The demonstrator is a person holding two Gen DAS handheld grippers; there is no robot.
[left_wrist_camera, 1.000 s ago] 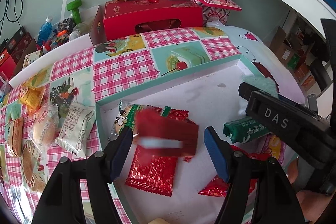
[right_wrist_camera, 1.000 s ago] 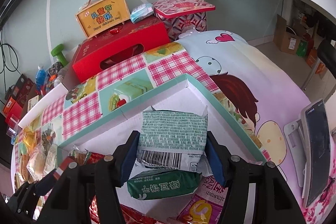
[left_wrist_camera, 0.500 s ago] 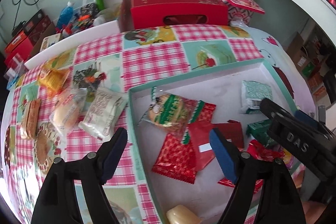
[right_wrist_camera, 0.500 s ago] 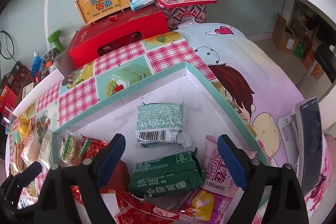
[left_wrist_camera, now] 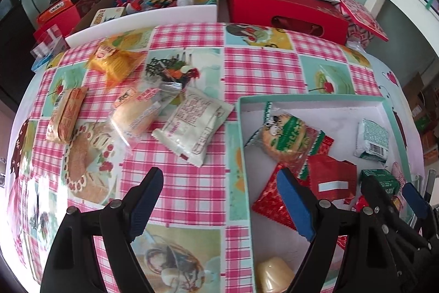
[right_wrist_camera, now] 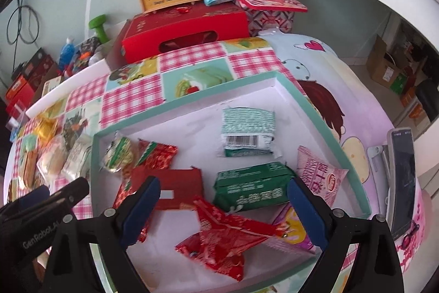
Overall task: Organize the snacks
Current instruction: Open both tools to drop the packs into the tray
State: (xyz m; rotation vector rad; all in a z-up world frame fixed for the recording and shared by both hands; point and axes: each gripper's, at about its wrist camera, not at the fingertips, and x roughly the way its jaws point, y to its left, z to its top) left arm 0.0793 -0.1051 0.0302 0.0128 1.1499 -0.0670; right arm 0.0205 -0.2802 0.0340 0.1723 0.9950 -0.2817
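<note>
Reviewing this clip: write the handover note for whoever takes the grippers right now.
Left gripper: jaws just opened, empty, above the tablecloth beside the tray.
Right gripper: jaws just opened, empty, over the tray.
Done: the green-and-white pack, green pack and red packs lie in the tray.
Left: white pack, clear-wrapped bun, orange pack and yellow pack lie loose on the cloth.

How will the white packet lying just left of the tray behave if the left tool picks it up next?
The white packet looks like a sealed soft film pouch, puffed in the middle, so probably light and squashy. Its crimped ends will likely flop. The film looks glossy, so it may slip between the pads unless it is gripped across its middle. The left tool is open and empty, with jaws seemingly wide enough.
</note>
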